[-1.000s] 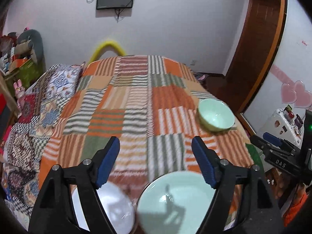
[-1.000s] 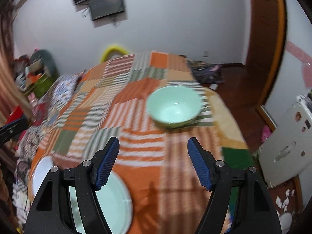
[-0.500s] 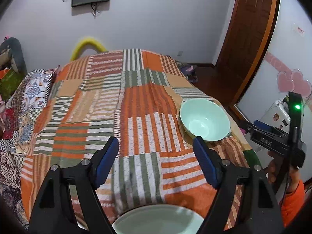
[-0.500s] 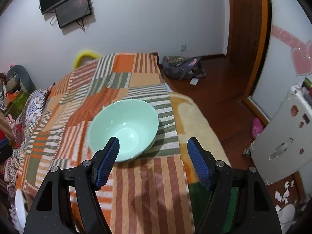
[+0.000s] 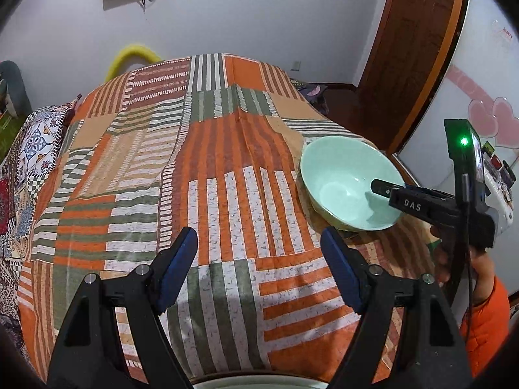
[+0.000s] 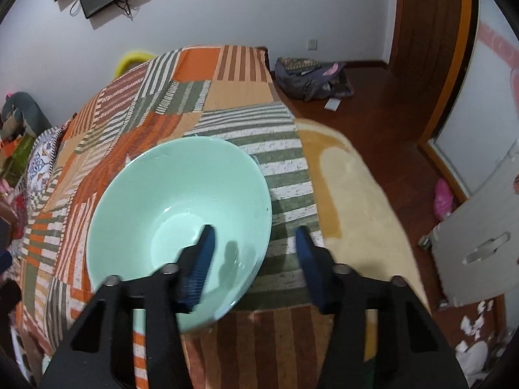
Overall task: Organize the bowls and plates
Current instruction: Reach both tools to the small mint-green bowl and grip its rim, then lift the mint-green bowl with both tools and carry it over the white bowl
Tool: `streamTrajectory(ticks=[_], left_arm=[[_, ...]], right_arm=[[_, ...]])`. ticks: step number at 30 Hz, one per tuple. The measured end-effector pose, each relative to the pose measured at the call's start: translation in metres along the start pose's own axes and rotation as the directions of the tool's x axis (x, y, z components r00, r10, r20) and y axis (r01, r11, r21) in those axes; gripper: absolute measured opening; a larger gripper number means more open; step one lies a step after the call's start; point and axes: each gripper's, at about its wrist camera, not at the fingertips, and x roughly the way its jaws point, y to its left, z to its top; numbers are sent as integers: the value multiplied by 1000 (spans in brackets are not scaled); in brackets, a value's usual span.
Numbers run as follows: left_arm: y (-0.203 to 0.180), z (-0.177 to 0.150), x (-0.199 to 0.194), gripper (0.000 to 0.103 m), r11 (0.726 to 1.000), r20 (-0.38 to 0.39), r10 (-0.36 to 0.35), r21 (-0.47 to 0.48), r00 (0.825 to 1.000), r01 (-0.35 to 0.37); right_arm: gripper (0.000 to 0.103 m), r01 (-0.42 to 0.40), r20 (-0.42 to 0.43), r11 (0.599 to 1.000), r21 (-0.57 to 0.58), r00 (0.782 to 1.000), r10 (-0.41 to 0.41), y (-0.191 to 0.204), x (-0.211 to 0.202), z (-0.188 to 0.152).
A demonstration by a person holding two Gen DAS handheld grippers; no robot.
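A mint-green bowl [image 6: 155, 214] stands upright near the right edge of the striped patchwork bedspread [image 5: 201, 168]. My right gripper [image 6: 254, 233] straddles the bowl's near right rim. Its left finger is inside the bowl and its right finger is outside over the cloth. The jaws are closing, and a gap still shows between the outer pad and the bowl's wall. In the left wrist view the same bowl [image 5: 343, 178] sits at right with the right gripper [image 5: 379, 188] dipping into it. My left gripper [image 5: 259, 236] hovers open over bare bedspread. A pale green plate rim [image 5: 253, 382] peeks in at the bottom edge.
The bed drops off just right of the bowl onto a yellow blanket [image 6: 343, 201] and a wooden floor. A backpack [image 6: 311, 77] lies on the floor and a white cabinet [image 6: 480, 243] stands at right. A patterned pillow [image 5: 35, 139] lies at left. A person's orange sleeve [image 5: 486, 317] is at right.
Both grippers moved right and down toward the bowl. The right jaws narrowed and now straddle its rim. The plates slid almost out of the left wrist view.
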Motion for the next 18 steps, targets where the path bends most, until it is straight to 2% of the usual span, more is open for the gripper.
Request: streamTrajectory(ticks=[2,4,9,18], left_arm=[[-2,0,4,78,1000,-5,5,7,1000,-5],[-5,1,8,78,1000,-8,11,15,1000,-11],[-12,4,20,78,999,-22,21,25,1000,-21],[-16,3,48,78,1000,-88,29,12,996,-28]], right_arm=[[20,-23,-25,1000,4,999,23,-2,5,0],[15,-50,-32,999,-7,998,50,0,6,-3],[16,-14,-13,997,-80,1000,13,14,-2,-10],[16,-121,-45,981,-152,992,116,29,-21,-38]])
